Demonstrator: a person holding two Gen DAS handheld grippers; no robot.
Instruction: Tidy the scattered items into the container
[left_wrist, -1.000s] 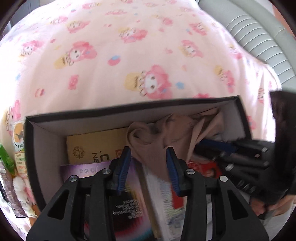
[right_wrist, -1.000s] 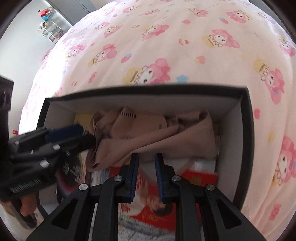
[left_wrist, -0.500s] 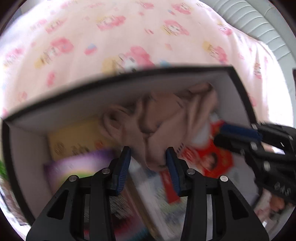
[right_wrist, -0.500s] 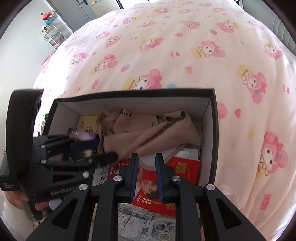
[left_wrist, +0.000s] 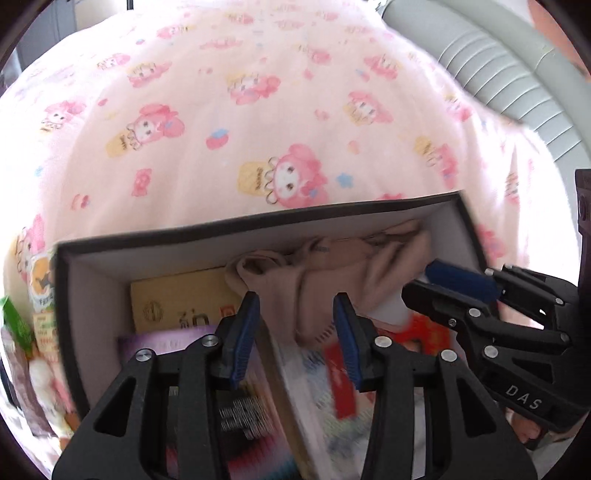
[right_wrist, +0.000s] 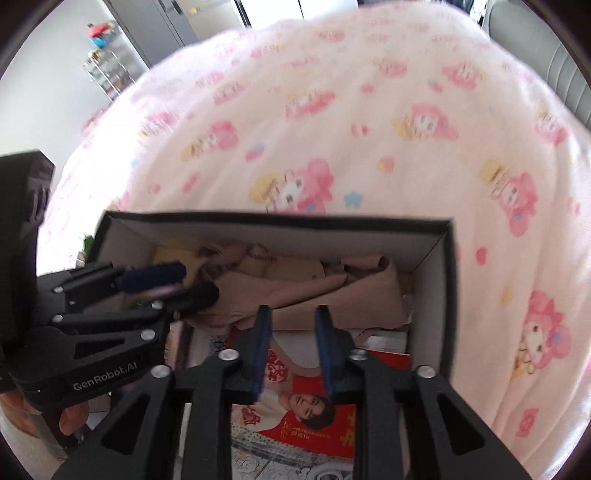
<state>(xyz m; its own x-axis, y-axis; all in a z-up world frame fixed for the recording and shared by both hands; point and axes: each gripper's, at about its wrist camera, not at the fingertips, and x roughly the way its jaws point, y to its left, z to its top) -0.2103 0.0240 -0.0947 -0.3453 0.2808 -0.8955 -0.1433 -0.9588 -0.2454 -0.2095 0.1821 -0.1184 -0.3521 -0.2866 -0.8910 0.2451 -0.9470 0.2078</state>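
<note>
left wrist view: jaws spread and holding nothing, left gripper (left_wrist: 297, 332) hangs over the box (left_wrist: 258, 225); the beige cloth (left_wrist: 328, 273) lies crumpled inside, just ahead of the tips, its long axis running across the box toward the right gripper (left_wrist: 436, 284).

right wrist view: jaws apart and holding nothing; cloth (right_wrist: 306, 291) lies just ahead, crosswise, so either gripper looks equally near.

left tool (left_wrist: 295, 325) parted, right tool (right_wrist: 291, 339) parted
</note>
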